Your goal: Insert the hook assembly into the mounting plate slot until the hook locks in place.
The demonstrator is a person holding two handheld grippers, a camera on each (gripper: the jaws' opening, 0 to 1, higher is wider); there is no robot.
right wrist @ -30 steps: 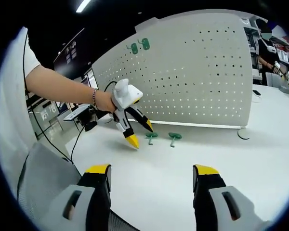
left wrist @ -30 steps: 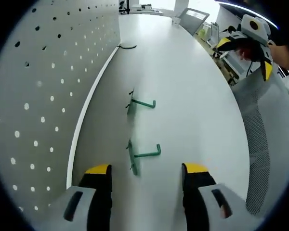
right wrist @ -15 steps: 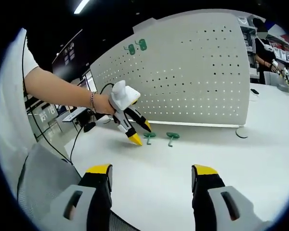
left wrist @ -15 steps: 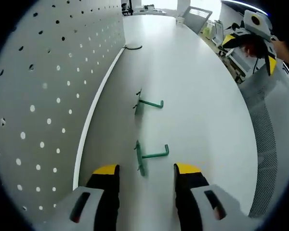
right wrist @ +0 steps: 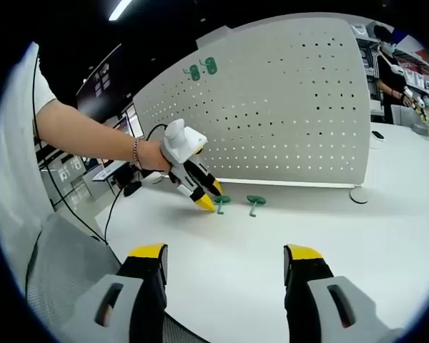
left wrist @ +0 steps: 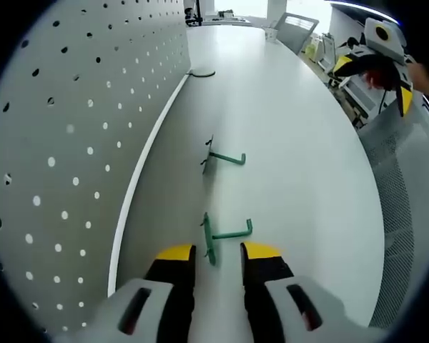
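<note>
Left gripper view: the left tool point(left wrist: 216, 256) sits low over the white counter point(left wrist: 293, 143), pointing along the foot of the pegboard point(left wrist: 71, 107). Its two yellow-tipped jaws are close together, with just a narrow gap. The flat end of the near green hook point(left wrist: 225, 234) lies in that gap, right at the tips. I cannot tell if the jaws are touching it. The hook lies flat on the counter, with its arm sticking out to the right and its tip bent up. The far green hook point(left wrist: 224, 158) lies the same way, farther along the counter and well apart from the first one. Both hooks are near the pegboard but not touching it. The right tool point(left wrist: 375, 53) shows at the top right, up off the counter.

In the right gripper view, a bare arm point(right wrist: 93, 136) reaches in from the left, stretched out and slanting down. Its hand point(right wrist: 151, 155) wears a bracelet at the wrist and holds the left tool point(right wrist: 207, 196), which tips down with its yellow tips right beside the near green hook point(right wrist: 222, 201). The far green hook point(right wrist: 256, 203) lies just to the right. The right tool point(right wrist: 225, 255) has its own jaws wide apart with nothing between them. It hangs above the counter point(right wrist: 329, 214), well back from the hooks. Two green shapes point(right wrist: 203, 69) sit high on the pegboard point(right wrist: 286, 100).
</note>
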